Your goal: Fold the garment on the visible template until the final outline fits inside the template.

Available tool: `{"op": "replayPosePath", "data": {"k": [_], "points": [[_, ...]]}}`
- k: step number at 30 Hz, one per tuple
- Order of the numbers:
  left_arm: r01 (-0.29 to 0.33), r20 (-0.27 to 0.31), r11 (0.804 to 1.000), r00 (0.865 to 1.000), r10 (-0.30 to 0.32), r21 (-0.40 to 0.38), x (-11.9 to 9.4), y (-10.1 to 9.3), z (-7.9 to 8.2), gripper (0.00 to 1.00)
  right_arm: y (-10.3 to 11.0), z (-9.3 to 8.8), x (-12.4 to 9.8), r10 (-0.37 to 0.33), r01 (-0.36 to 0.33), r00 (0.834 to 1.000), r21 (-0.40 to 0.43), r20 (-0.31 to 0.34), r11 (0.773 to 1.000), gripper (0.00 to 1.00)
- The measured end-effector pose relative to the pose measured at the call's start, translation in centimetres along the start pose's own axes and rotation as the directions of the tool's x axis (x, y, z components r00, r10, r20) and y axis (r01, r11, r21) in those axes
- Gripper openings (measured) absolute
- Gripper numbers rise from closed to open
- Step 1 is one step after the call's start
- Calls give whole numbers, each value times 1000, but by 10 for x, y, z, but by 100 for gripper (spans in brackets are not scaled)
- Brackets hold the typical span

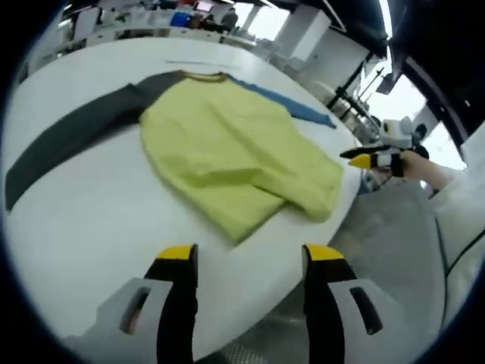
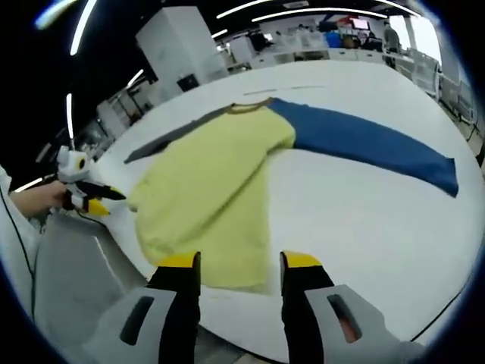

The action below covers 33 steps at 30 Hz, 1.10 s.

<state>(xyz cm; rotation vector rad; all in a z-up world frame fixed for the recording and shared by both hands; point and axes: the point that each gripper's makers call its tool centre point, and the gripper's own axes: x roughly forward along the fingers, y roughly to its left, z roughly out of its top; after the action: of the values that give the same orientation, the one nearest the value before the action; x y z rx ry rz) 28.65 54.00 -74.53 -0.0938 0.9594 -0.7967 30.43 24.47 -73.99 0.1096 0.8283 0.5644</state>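
Note:
A long-sleeved shirt lies flat on the white table (image 1: 91, 227). Its yellow body (image 1: 227, 144) (image 2: 212, 189) is slightly rumpled at the hem near the table's edge. The grey sleeve (image 1: 68, 140) (image 2: 170, 140) stretches out to one side and the blue sleeve (image 1: 295, 106) (image 2: 364, 140) to the other. My left gripper (image 1: 250, 254) hangs open over the table's near edge, short of the hem. My right gripper (image 2: 241, 262) is open just before the hem, touching nothing. Each gripper also shows in the other's view, held by a hand beside the table: right gripper (image 1: 375, 159), left gripper (image 2: 87, 199).
A thin line (image 1: 189, 62) runs across the table beyond the collar. The table's rounded edge (image 2: 114, 243) drops to grey floor (image 1: 394, 227) on my side. Shelves and desks (image 2: 318, 38) stand in the background beyond the far side.

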Motion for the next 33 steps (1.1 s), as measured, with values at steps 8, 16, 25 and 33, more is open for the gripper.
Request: {"op": "replayPosePath", "data": {"k": [8,16,25,33], "points": [[-13,-3,1000,1000,13,-12,4,7,1,47,-4,10,15,-5,4,1000,-43,-11,999,37],[-31,1,1000,1000,31,4,8,10,2,39,-9,14,28,-4,2,1000,-74,-27,997,31],[-35,-4,999,999,35,33,14,11,5,30,-12,14,36,-3,-1,999,-83,-46,997,30],[-33,-1,999,999,33,31,20,9,7,23,-14,16,41,-5,0,999,-91,-50,996,27]]}}
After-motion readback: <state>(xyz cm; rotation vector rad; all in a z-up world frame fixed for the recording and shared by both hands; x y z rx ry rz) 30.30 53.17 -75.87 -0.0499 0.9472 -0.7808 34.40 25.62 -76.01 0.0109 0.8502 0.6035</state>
